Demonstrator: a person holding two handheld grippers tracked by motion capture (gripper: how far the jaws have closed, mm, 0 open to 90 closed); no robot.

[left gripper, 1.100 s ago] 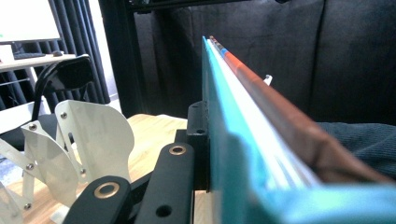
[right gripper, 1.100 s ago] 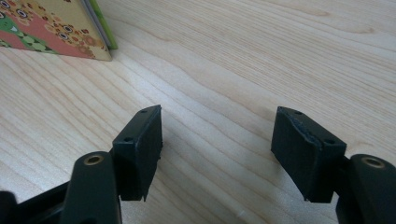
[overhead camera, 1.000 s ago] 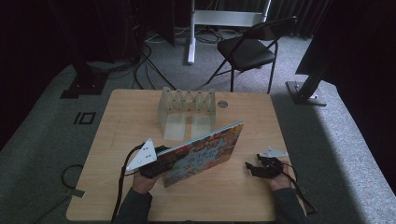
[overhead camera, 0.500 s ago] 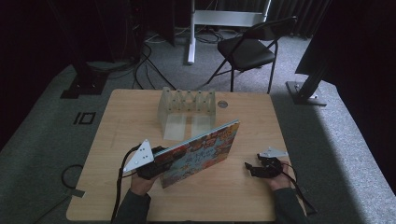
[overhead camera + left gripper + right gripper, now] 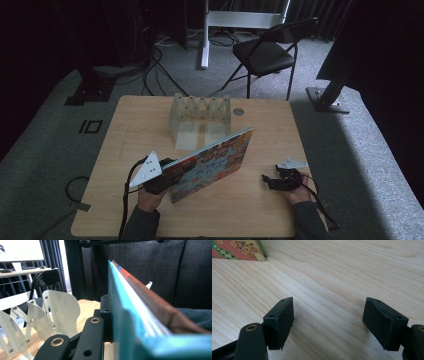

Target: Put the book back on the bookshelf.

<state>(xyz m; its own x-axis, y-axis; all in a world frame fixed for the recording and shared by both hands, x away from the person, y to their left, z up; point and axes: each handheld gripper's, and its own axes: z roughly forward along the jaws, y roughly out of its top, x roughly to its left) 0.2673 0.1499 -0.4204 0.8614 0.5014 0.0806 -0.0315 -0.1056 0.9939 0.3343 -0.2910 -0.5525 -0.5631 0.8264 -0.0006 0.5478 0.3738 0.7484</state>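
A colourful picture book [image 5: 215, 160] stands on edge, tilted, above the wooden table [image 5: 140, 130]. My left gripper [image 5: 172, 174] is shut on its lower left end. In the left gripper view the book's teal edge [image 5: 130, 315] runs away from me beside my black finger [image 5: 96, 332]. My right gripper [image 5: 266, 181] rests near the table's front right, apart from the book. Its jaws have just been opening and stand open [image 5: 328, 322] over bare wood with nothing between them. A corner of the book [image 5: 239, 250] shows at the top left of the right gripper view.
A white slotted rack [image 5: 200, 112] stands at the table's far middle, and its curved dividers [image 5: 57, 310] show beside the book. A small round disc [image 5: 239, 112] lies right of the rack. A black folding chair [image 5: 265, 55] stands beyond the table.
The book and my left gripper have drifted slightly to the left. My right hand has stayed where it was.
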